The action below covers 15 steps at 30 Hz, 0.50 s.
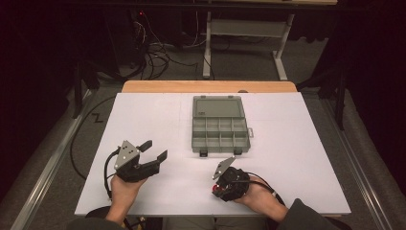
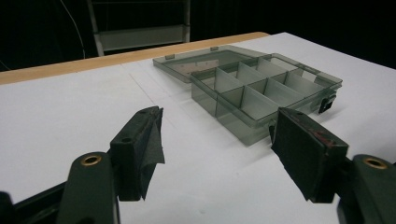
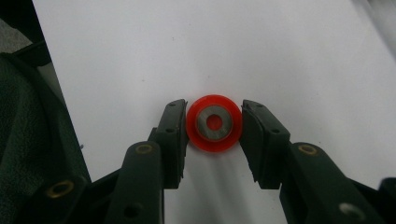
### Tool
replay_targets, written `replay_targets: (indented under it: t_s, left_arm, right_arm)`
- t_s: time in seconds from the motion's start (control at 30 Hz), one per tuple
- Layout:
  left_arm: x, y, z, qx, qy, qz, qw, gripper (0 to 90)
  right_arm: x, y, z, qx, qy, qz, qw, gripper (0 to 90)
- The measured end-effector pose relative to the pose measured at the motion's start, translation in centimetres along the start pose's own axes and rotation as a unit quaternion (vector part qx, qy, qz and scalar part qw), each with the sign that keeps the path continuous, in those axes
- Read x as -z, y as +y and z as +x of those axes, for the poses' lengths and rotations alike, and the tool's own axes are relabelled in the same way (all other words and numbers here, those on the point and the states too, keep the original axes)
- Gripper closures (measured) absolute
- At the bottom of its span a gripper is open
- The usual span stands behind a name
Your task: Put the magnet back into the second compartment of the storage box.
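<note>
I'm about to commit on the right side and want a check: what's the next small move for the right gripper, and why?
Probably finish closing, then lift. The right gripper has its jaws on either side of the red disc, which lies flat on the white table, and both pads look about at its rim, so a firm squeeze seems all that's missing. The open compartment box waits ahead.

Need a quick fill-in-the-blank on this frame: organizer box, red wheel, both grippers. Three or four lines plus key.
1. The grey organizer box lies on the white table with its lid ____.
2. The right gripper has a jaw on each side of a small ____ wheel with a grey hub.
3. The left gripper has nothing between its jaws, which stand ____.
4. The compartments of the box look ____.

Missing words: open; red; open; empty
</note>
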<state>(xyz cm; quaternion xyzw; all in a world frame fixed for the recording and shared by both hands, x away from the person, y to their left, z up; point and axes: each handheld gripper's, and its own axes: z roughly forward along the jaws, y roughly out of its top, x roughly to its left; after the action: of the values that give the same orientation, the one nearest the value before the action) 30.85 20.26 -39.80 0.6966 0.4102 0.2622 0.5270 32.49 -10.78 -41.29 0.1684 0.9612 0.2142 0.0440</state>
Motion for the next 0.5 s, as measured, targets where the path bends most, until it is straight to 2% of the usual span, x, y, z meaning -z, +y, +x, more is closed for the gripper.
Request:
replay_targets:
  t_s: [0.2, 0.5]
  left_arm:
    - [0.29, 0.05, 0.02, 0.0, 0.007, -0.006, 1.0, 32.7]
    - [0.22, 0.03, -0.09, -0.002, 0.002, -0.006, 1.0, 32.7]
  right_arm:
    - [0.1, -0.01, -0.17, -0.004, 0.007, -0.001, 1.0, 64.2]
    - [0.5, 0.21, -0.57, -0.011, 0.009, -0.009, 0.9998, 64.3]
